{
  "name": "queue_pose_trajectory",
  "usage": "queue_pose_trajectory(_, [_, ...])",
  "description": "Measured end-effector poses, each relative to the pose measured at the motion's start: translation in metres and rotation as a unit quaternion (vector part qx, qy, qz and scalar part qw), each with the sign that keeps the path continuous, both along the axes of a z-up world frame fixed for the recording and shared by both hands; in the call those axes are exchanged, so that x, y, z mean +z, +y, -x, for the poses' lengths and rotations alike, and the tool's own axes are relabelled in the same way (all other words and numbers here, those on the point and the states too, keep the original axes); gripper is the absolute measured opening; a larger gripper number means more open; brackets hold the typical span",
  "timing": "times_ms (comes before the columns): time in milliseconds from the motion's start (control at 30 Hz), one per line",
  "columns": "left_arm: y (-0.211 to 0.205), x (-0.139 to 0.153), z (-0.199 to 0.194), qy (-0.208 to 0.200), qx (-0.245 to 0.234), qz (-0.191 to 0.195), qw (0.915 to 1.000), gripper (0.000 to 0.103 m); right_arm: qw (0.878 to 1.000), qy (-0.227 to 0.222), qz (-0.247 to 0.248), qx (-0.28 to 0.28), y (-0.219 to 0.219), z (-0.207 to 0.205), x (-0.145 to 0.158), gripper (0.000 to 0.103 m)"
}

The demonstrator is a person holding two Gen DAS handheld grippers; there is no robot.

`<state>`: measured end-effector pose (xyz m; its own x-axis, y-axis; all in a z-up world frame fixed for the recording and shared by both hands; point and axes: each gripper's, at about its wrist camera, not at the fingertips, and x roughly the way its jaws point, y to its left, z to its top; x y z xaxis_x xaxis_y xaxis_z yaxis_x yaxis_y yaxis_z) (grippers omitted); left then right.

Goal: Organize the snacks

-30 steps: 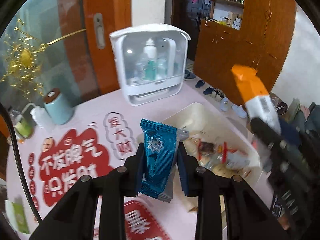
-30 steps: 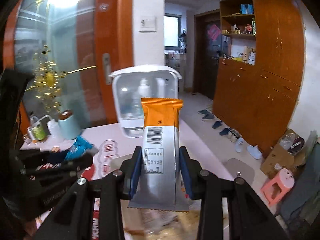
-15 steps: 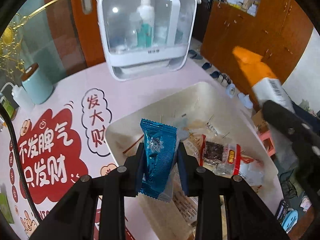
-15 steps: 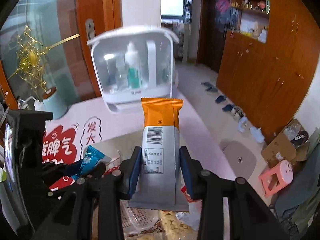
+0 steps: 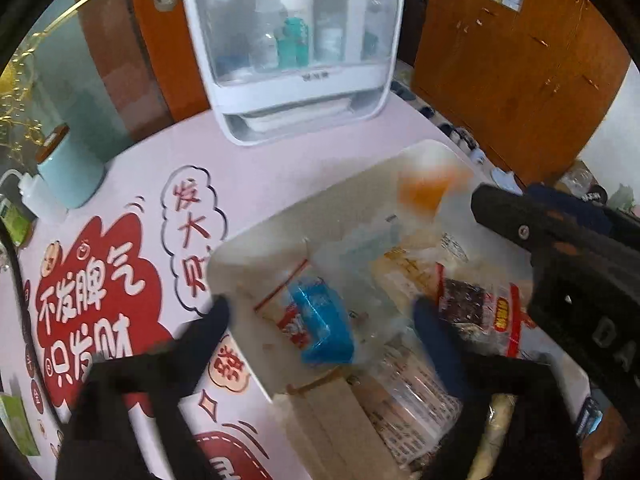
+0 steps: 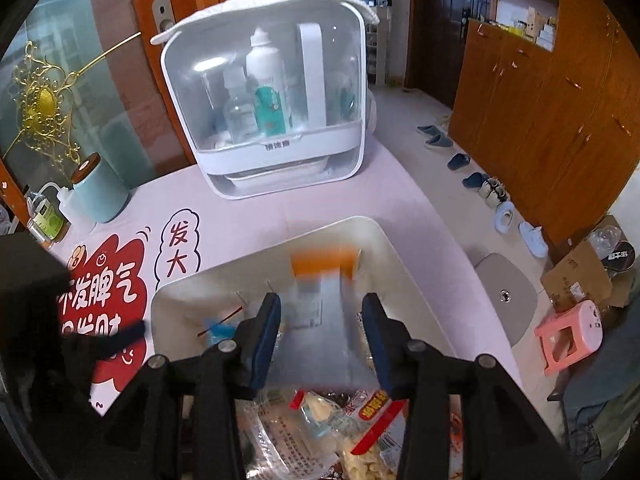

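Observation:
A white bin sits on the pink table and holds several wrapped snacks. My left gripper is open above the bin; the blue snack packet, blurred, is free between and below its fingers, inside the bin. My right gripper is open above the bin; the orange-and-silver snack bar, blurred, is loose between its fingers over the bin. The right gripper also shows in the left wrist view, with the orange bar blurred beside it.
A white clear-fronted cosmetics case stands behind the bin. A teal canister and small bottles stand at the table's left. A red-and-white printed mat covers the table. Wooden cabinets and shoes lie on the right.
Both grippers moved down over the bin and opened. The blue packet left the left gripper and the orange bar left the right one; both are blurred.

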<state>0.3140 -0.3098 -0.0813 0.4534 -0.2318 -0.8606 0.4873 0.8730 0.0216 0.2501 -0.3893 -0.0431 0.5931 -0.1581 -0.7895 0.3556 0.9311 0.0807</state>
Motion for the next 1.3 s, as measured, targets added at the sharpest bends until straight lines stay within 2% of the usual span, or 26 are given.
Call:
queue_pose_trajectory(133, [0.004, -0.001, -0.003, 0.007, 0.002, -0.002, 1.0, 0.096, 1.0, 0.005, -0.007, -0.006, -0.003, -0.002, -0.006, 0.049])
queue_pose_trajectory(300, [0.009, -0.005, -0.007, 0.025, 0.01, -0.002, 0.9996, 0.096, 1.0, 0.007, -0.011, -0.01, -0.005, 0.001, -0.006, 0.049])
queue_pose_trajectory(567, [0.019, 0.006, 0.007, 0.017, 0.014, -0.01, 0.9997, 0.096, 1.0, 0.005, -0.008, -0.005, 0.001, 0.013, 0.004, 0.049])
queue_pose_trajectory(733, [0.037, 0.037, 0.027, -0.006, 0.014, -0.005, 0.9999, 0.096, 1.0, -0.007, -0.011, -0.001, 0.016, 0.033, 0.026, 0.049])
queue_pose_trajectory(933, [0.074, 0.092, 0.064, -0.049, 0.026, 0.012, 0.9984, 0.096, 0.999, -0.042, 0.006, 0.013, 0.049, 0.069, 0.075, 0.049])
queue_pose_trajectory(1300, [0.173, 0.171, 0.151, -0.139, 0.063, 0.007, 0.9883, 0.097, 0.994, -0.08, 0.007, 0.072, 0.139, 0.142, 0.128, 0.05])
